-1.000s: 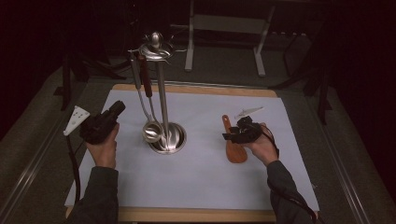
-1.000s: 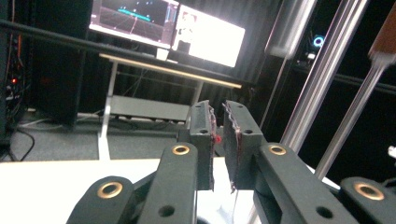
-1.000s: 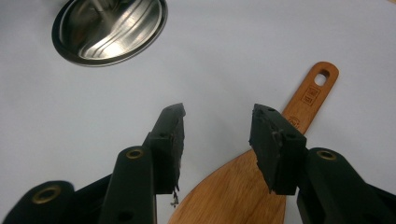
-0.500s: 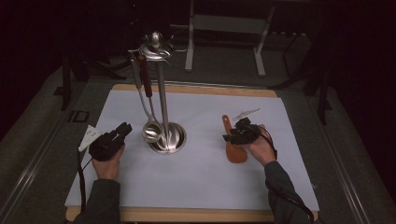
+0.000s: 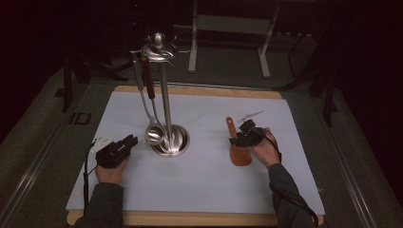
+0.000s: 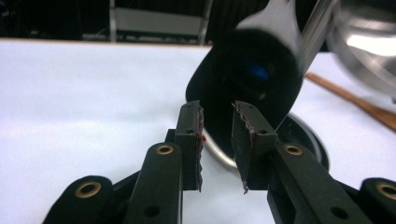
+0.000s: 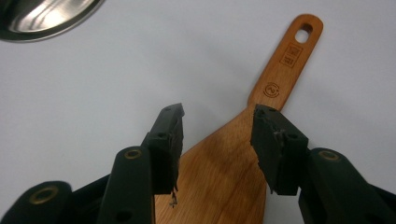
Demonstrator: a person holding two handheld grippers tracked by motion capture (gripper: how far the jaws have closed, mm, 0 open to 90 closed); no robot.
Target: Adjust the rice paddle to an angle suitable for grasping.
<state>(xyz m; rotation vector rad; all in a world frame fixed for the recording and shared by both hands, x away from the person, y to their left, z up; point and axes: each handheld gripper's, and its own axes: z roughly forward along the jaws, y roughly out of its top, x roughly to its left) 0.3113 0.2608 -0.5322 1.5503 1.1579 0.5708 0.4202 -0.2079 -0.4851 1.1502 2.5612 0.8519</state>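
Tabletop (image 5: 204,190) covered by a pale sheet, wooden edge showing front and back. Dark surroundings.

Left gripper (image 5: 128,141) low over the sheet at the left, aimed toward the steel utensil stand (image 5: 166,95). Its jaws have just been opening — now parted by a moderate gap, nothing between the pads. In the left gripper view the left gripper (image 6: 217,140) looks straight at the bowl of the ladle (image 6: 247,84), which hangs just beyond the tips, not touched; the stand's round base (image 6: 303,140) lies behind it.

Ladle (image 5: 153,134) hangs from the stand's top ring, its bowl down near the base. A second utensil with a dark red handle (image 5: 148,78) hangs beside it.

Right gripper (image 5: 240,132) sits over the wooden spatula (image 5: 237,151), right of the stand. Spatula lies flat on the sheet, handle pointing away from the person, blade toward them. In the right gripper view the right gripper (image 7: 217,135) has its jaws wide, straddling the spatula (image 7: 224,177) where blade narrows to handle — pads stand clear of the wood, no grip. Handle end has a hanging hole and stamped marks.
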